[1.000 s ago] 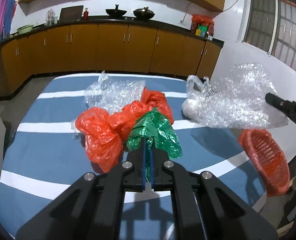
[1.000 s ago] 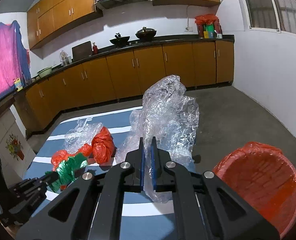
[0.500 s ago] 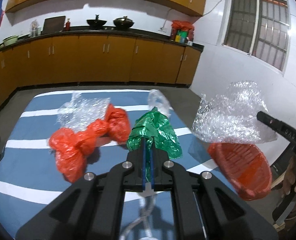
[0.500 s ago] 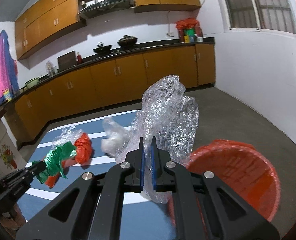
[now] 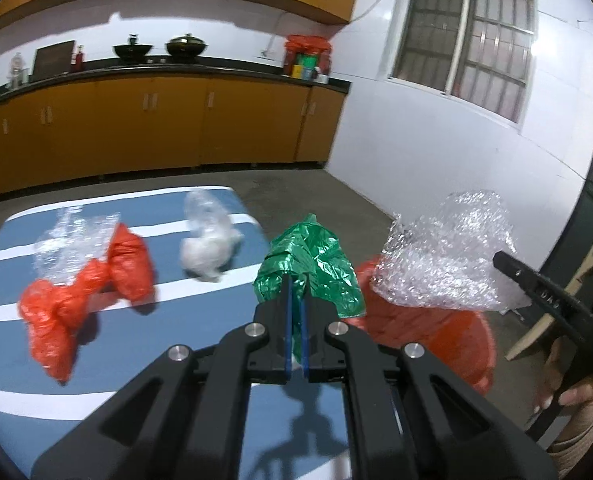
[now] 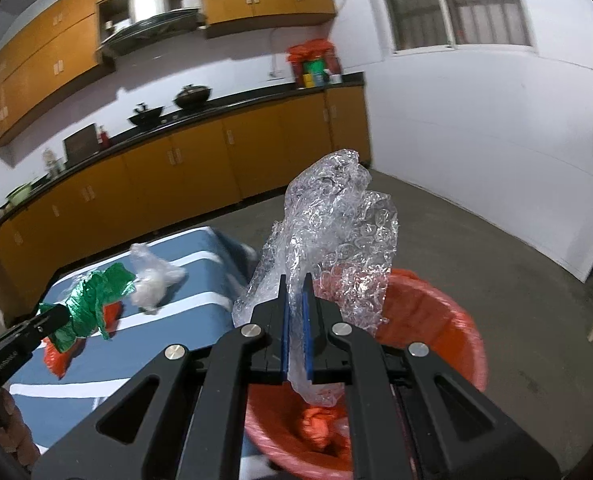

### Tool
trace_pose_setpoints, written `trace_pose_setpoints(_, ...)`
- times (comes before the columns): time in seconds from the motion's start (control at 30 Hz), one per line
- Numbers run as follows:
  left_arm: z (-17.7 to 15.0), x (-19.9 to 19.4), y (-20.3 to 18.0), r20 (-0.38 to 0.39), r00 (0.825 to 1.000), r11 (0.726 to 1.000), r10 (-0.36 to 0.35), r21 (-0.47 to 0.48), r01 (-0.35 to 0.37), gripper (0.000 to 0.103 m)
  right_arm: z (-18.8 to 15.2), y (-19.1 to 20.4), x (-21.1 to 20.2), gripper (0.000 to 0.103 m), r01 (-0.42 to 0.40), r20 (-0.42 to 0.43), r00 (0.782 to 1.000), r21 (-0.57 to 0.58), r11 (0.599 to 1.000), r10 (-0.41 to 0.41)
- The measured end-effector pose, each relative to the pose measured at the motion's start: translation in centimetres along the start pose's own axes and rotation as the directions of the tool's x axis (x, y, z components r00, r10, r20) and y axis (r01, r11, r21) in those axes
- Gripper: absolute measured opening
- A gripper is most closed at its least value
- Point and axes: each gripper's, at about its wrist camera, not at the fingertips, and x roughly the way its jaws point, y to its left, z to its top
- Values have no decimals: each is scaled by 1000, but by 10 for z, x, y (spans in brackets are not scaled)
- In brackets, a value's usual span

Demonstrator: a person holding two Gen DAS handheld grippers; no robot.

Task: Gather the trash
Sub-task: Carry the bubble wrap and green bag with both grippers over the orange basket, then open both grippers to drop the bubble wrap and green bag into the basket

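My left gripper (image 5: 295, 300) is shut on a crumpled green plastic bag (image 5: 314, 264) and holds it in the air at the table's right edge. My right gripper (image 6: 295, 300) is shut on a wad of clear bubble wrap (image 6: 336, 224), held over the red basket (image 6: 448, 332) that stands on the floor beside the table. The basket (image 5: 456, 340) holds some orange trash (image 6: 316, 424). On the blue striped tablecloth (image 5: 116, 340) lie an orange-red bag (image 5: 80, 292), a clear plastic piece (image 5: 64, 244) and a white bag (image 5: 210, 248).
Orange kitchen cabinets (image 5: 156, 128) with a black counter run along the far wall. A white wall with a barred window (image 5: 468, 40) is on the right. Bare concrete floor (image 6: 496, 248) surrounds the basket. A pale wooden chair leg (image 5: 552, 312) stands at far right.
Both grippers have swung right with their loads. The bubble wrap has come over the red basket, and the green bag has left the orange pile and reached the table's right edge.
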Motion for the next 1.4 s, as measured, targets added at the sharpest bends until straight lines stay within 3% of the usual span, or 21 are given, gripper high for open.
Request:
trace_pose_setpoints(0.27,-1,26,-53,-35,994,993,-105,52,106,5,-7,-34,-6,6,84,-10,996,53,995,-83)
trace_pose_setpoints(0.53,-4,57,-91,-84,980,980,-178,78,185,5,-11,-58,-6,6,117,-24,993,92,989,-115)
trace_pose_setpoints(1.1,-21,112,-117,-195,960,969,-203,99,225,6,-15,-76,2,7,83,-41,996,125,989,-79)
trace_pose_setpoints(1.17,-24,114,-117,-200,959,970,-200,94,222,12,-16,-76,4,12,77,-49,996,124,989,-72)
trace_pose_setpoints(1.2,-25,115,-116,-204,959,971,-199,92,221,20,-16,-77,3,16,76,-51,996,123,989,-71)
trace_pose_setpoints(1.27,-27,116,-113,-203,960,973,-190,88,211,26,-18,-78,2,33,69,-50,997,127,989,-63)
trace_pose_setpoints(1.4,-29,115,-103,-198,967,981,-158,82,177,31,-16,-79,1,40,73,-49,997,128,989,-67)
